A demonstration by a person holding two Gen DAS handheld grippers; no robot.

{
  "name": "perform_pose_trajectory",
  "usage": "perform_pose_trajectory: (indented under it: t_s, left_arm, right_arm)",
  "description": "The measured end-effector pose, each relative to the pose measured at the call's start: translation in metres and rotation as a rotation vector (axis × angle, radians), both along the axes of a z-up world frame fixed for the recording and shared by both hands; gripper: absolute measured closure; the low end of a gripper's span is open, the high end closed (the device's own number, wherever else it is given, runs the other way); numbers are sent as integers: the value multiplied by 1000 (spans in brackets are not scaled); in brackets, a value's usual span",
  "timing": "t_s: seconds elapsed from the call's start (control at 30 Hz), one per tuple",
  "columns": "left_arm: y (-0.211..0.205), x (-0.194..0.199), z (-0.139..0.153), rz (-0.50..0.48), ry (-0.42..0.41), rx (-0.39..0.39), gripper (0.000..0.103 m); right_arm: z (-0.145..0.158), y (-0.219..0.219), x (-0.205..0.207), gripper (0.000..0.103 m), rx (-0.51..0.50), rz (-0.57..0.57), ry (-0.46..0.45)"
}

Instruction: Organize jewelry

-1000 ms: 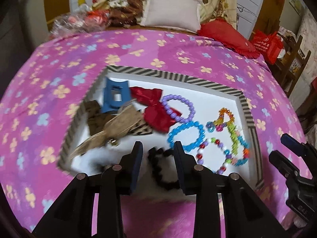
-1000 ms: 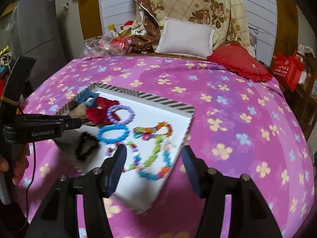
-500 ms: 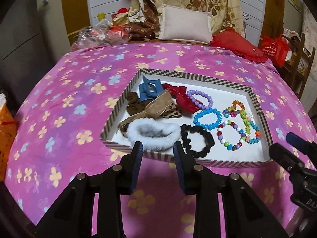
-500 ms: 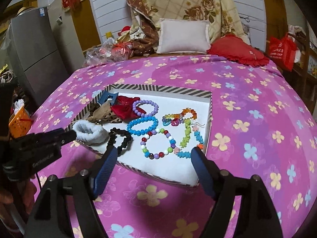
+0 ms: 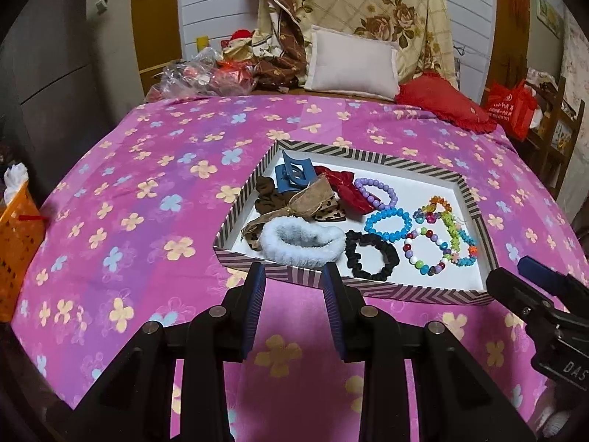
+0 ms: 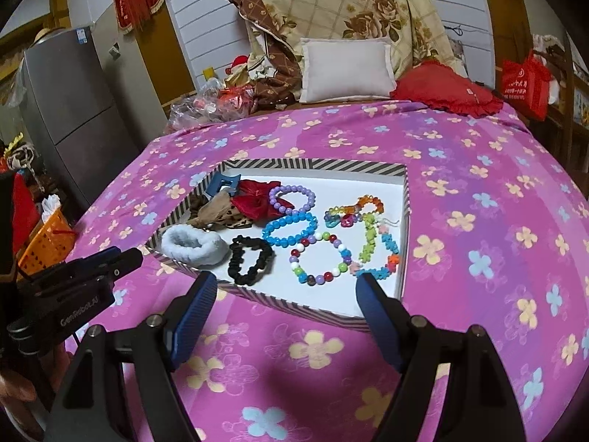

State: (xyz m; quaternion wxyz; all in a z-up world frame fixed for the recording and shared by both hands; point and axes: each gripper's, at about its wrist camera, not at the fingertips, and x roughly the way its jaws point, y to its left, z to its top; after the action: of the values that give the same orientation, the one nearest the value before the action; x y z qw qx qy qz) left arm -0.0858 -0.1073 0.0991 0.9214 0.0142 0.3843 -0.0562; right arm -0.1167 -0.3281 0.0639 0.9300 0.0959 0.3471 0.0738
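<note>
A striped-rim white tray lies on the pink flowered bed cover. It holds a fluffy white scrunchie, a black scrunchie, blue and purple bead bracelets, multicoloured bead strings, a red bow, a blue claw clip and a burlap bow. My left gripper is open and empty just before the tray's near rim. My right gripper is wide open and empty at the near rim.
A white pillow, red cushion and folded quilt lie at the bed's head. An orange basket stands left of the bed. A red bag and wooden chair are at the right.
Both grippers have pulled back from over the tray to its near side and risen. The right gripper's jaws have opened wider. The tray's contents have not moved.
</note>
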Motion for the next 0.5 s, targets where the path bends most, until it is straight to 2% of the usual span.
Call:
perform_pose_trajectory:
  t_s: [0.13, 0.4, 0.5]
  left_arm:
    - [5, -8, 4, 6, -22, -24, 81]
    - [0, -21, 9, -7, -60, 19, 81]
    - [-1, -24, 12, -6, -76, 28, 81]
  right_arm:
    - [-2, -1, -2, 22, 29, 2, 7]
    - [0, 4, -8, 22, 9, 12, 8]
    - [4, 8, -11, 22, -33, 4, -11]
